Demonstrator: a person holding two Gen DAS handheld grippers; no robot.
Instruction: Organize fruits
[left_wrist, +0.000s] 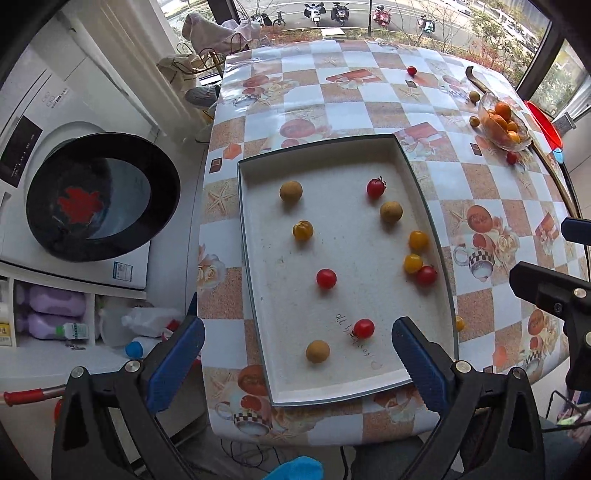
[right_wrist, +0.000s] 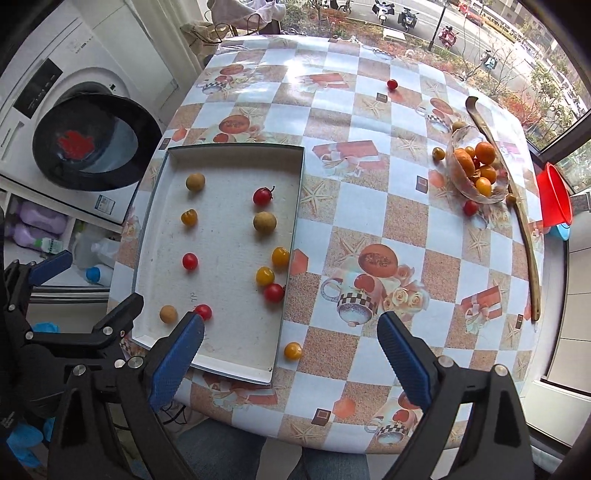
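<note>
A white tray (left_wrist: 258, 184) (right_wrist: 166, 321) lies on the table's left half. It holds several small fruits: red tomatoes (left_wrist: 326, 278), yellow tomatoes (left_wrist: 303, 230) and tan longans (left_wrist: 290, 191). A glass bowl (right_wrist: 456, 142) with oranges (right_wrist: 484, 152) stands at the far right. Loose fruits lie near the bowl, one red tomato (right_wrist: 392, 84) far back and one yellow tomato (right_wrist: 293, 350) just outside the tray's near right corner. My left gripper (left_wrist: 297, 356) is open and empty over the tray's near end. My right gripper (right_wrist: 290, 354) is open and empty above the near edge, around that yellow tomato.
A long wooden stick (right_wrist: 517, 206) lies along the table's right side. A red basin (right_wrist: 554, 195) sits off the right edge. A washing machine with its door open (left_wrist: 99, 195) and bottles (left_wrist: 59, 314) stand to the left of the table.
</note>
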